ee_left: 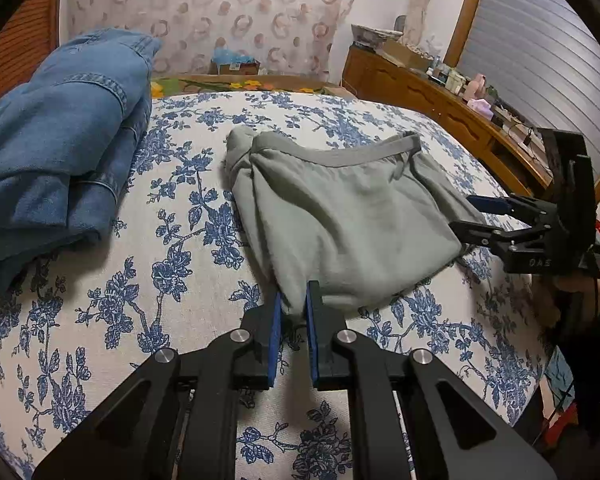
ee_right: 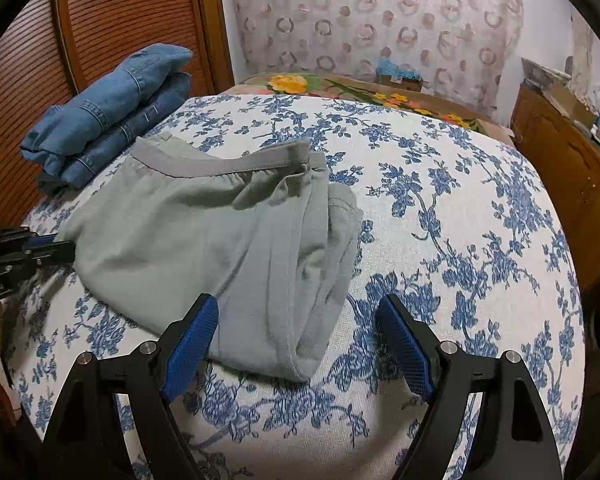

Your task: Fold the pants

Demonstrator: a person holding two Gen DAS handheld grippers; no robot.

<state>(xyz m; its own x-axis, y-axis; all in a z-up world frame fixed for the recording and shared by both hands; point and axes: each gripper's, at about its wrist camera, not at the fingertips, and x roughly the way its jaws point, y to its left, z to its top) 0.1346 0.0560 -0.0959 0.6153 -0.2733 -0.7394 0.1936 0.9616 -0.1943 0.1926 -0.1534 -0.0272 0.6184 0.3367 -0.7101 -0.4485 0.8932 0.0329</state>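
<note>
Folded grey pants [ee_left: 340, 216] lie on the floral bed cover [ee_left: 112, 320], waistband toward the far side. My left gripper [ee_left: 295, 292] is shut on the near edge of the pants, a fold of cloth pinched between its blue pads. In the right wrist view the grey pants [ee_right: 204, 232] reach down between the wide-apart fingers of my right gripper [ee_right: 300, 320], which is open and does not press on the cloth. The right gripper [ee_left: 464, 214] also shows at the pants' right edge, and the left gripper [ee_right: 64, 242] at their left edge.
A stack of folded blue jeans [ee_left: 60, 132] [ee_right: 112, 112] lies at the far left of the bed. A wooden dresser [ee_left: 420, 88] [ee_right: 572, 168] with small items runs along the right. A slatted wooden door [ee_right: 120, 12] stands behind the jeans.
</note>
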